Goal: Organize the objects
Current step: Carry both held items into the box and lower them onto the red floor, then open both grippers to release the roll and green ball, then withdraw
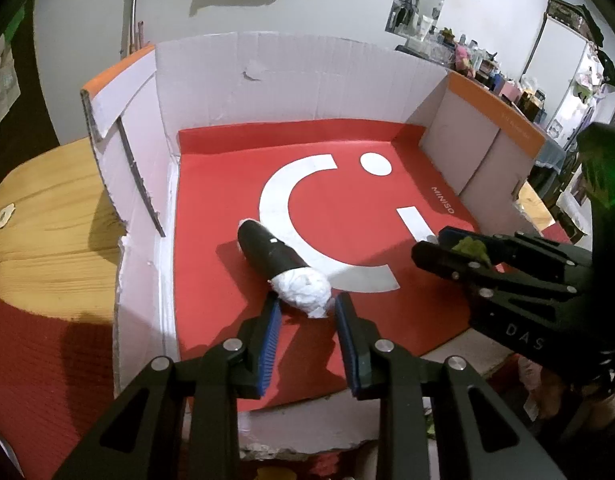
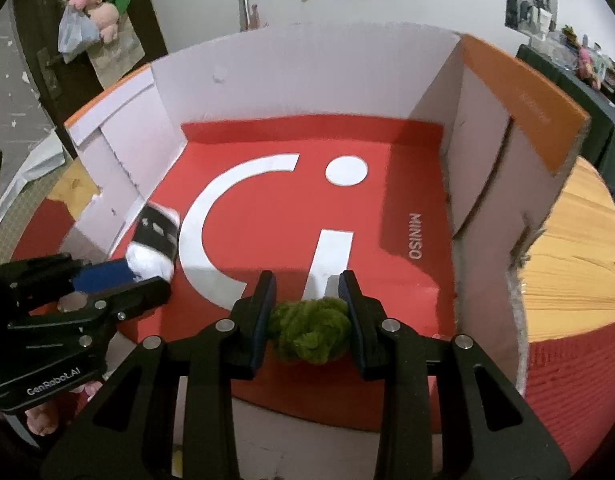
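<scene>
The wooden counter [image 1: 47, 216] lies left of the white wall of the cardboard box [image 1: 147, 184], whose near edge is cut low under both grippers. The left gripper [image 1: 307, 312] has its jaws apart around the white end of a black-and-white roll [image 1: 283, 264] lying on the red box floor; whether the pads press it I cannot tell. Ahead of the jaws the red floor [image 2: 387, 208] lies bare to the back wall. The right gripper [image 2: 307, 296] pinches a green fuzzy clump [image 2: 307, 332] above the near edge, with the orange-topped side wall [image 2: 483, 160] close on its right.
</scene>
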`<action>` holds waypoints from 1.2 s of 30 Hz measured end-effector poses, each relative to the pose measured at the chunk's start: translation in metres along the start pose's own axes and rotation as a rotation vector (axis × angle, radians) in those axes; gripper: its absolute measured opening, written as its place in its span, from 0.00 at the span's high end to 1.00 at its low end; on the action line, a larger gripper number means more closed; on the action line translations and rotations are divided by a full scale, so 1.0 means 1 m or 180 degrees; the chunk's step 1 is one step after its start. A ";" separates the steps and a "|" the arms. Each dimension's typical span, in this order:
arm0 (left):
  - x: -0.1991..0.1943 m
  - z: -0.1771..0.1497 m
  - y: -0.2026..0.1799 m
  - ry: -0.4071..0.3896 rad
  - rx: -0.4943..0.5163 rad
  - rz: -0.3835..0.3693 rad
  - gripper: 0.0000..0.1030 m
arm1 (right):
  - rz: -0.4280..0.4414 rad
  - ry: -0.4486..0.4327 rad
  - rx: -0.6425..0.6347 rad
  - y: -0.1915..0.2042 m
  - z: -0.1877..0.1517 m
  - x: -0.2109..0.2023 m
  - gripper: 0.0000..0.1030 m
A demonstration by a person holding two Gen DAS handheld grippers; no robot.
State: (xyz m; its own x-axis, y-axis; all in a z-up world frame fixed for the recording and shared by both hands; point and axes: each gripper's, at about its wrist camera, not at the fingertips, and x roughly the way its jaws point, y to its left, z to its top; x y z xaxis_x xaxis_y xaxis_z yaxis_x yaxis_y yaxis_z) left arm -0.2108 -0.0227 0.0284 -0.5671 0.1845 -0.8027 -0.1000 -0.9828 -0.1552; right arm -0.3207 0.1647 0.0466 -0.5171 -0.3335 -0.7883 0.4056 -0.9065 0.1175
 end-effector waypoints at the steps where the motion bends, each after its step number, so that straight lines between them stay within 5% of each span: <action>1: 0.000 0.000 0.000 0.0000 0.0001 0.0000 0.72 | 0.0005 -0.0001 0.0007 0.000 0.000 0.000 0.69; 17: -0.001 0.001 0.000 -0.0002 -0.0025 -0.0019 0.72 | 0.0058 -0.0001 0.0017 -0.002 0.000 -0.002 0.67; 22: -0.003 0.001 0.001 -0.0009 -0.0043 -0.0034 0.72 | 0.0066 -0.0013 -0.0020 0.001 -0.001 -0.006 0.44; 36: -0.013 0.001 0.002 -0.0111 -0.0060 -0.0006 0.66 | 0.0072 -0.0080 -0.0065 0.007 -0.002 -0.020 0.41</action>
State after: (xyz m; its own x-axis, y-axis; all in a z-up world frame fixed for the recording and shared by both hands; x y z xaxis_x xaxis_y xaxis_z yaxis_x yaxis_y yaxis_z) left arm -0.2041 -0.0266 0.0387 -0.5950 0.1857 -0.7819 -0.0859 -0.9821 -0.1679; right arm -0.3056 0.1653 0.0616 -0.5263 -0.3605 -0.7701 0.4324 -0.8933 0.1226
